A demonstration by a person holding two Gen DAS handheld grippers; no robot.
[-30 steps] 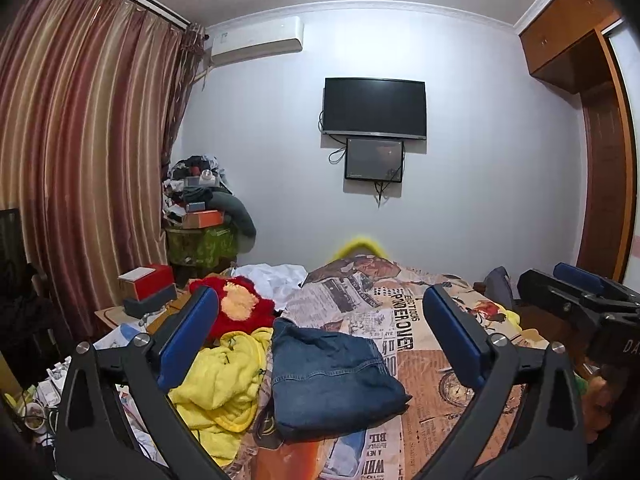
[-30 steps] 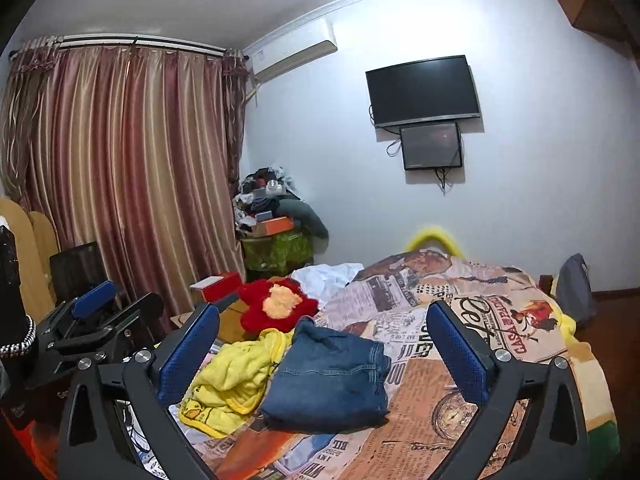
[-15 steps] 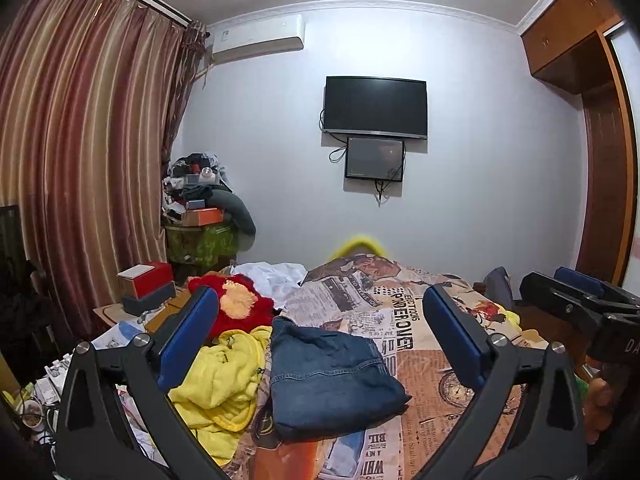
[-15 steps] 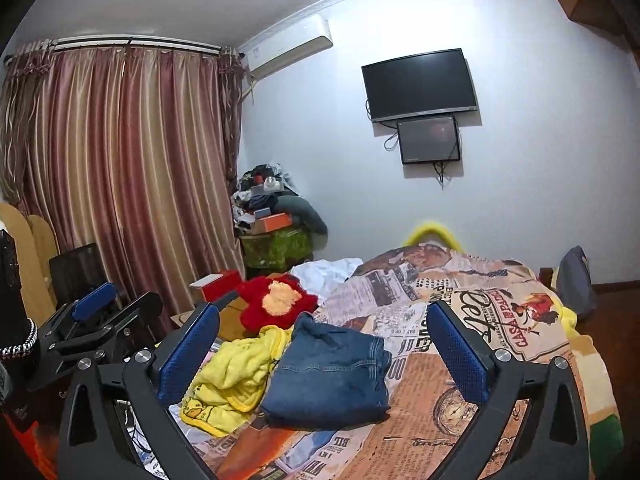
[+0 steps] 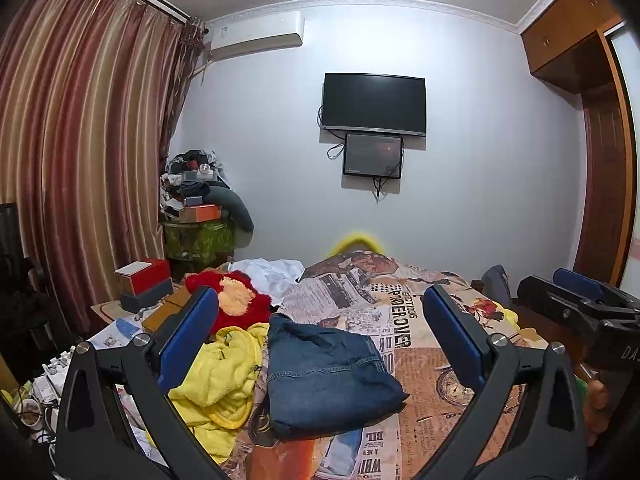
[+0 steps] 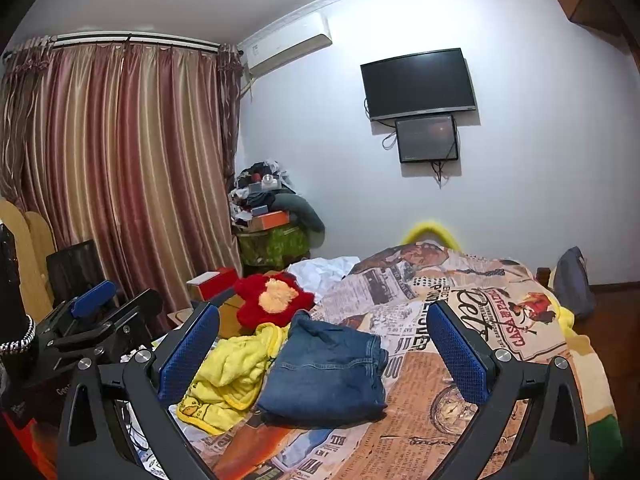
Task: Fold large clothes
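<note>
Both grippers, left gripper [image 5: 320, 340] and right gripper [image 6: 322, 350], gape empty; the folded jeans [image 5: 324, 372] near the bed's [image 5: 420, 380] left edge look done, so pinch the yellow garment [image 5: 224, 368] by two corners.

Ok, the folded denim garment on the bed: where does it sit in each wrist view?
Left wrist: folded denim garment lies low centre, between the open left gripper fingers.
Right wrist: it lies low centre, between the open right gripper fingers.
Shared landmark: the yellow garment touching its left edge.
</note>
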